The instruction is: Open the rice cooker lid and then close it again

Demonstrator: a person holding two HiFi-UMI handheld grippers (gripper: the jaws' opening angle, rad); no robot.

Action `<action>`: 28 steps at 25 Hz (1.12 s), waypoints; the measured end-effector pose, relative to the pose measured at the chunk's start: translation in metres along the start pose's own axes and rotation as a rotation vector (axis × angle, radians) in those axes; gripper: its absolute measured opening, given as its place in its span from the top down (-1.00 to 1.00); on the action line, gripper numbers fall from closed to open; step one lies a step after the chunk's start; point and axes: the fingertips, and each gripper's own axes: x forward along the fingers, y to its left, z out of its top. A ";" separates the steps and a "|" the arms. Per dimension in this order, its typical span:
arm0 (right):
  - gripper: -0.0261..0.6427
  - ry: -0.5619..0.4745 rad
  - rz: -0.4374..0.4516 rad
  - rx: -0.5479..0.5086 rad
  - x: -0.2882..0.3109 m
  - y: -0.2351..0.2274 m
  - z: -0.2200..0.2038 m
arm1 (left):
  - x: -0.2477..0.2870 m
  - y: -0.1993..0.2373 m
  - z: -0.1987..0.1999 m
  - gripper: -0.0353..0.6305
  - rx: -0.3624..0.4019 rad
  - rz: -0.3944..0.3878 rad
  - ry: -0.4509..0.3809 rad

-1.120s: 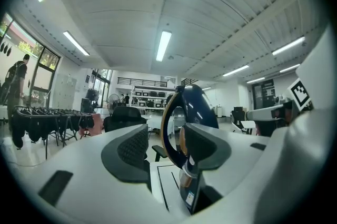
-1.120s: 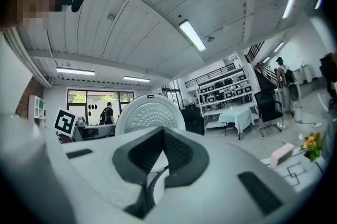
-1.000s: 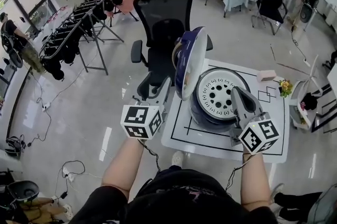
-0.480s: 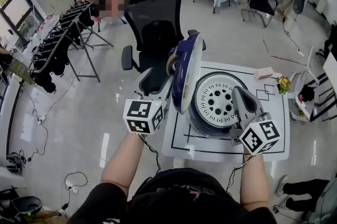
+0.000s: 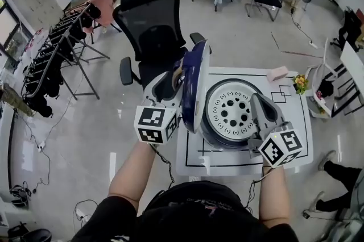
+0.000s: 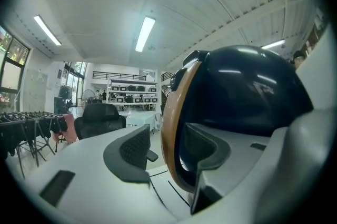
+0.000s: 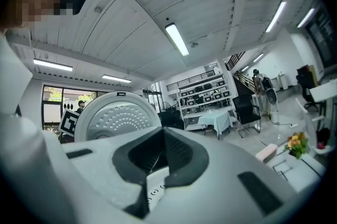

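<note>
White table [image 5: 296, 113] carries the rice cooker [image 5: 230, 116], which I see just ahead-left of the right claw [image 7: 160, 157]; that claw is pressed together on nothing. The lid [image 5: 193, 84] stands upright. Its rim sits between the spread jaws of the left claw [image 6: 169, 154], which have just been narrowing, left pad clear.

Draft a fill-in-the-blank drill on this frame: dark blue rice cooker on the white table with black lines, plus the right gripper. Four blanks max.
The dark blue domed rice cooker lid is ___, not closed.
The round silver plate beside it is pierced with ___.
The right gripper has its jaws ___.
The small pink block lies near the far ___ corner of the white black-lined table.
Missing words: open; holes; shut; right.
</note>
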 end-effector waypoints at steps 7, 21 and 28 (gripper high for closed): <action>0.92 -0.006 -0.038 0.006 0.000 -0.005 -0.005 | 0.006 -0.007 0.002 0.54 0.066 -0.041 -0.003; 0.92 -0.037 -0.083 0.013 -0.012 -0.015 0.007 | 0.013 -0.023 0.011 0.54 0.157 -0.028 0.042; 0.92 -0.032 -0.069 0.000 -0.021 -0.028 0.015 | 0.018 -0.045 0.017 0.54 0.258 -0.026 0.065</action>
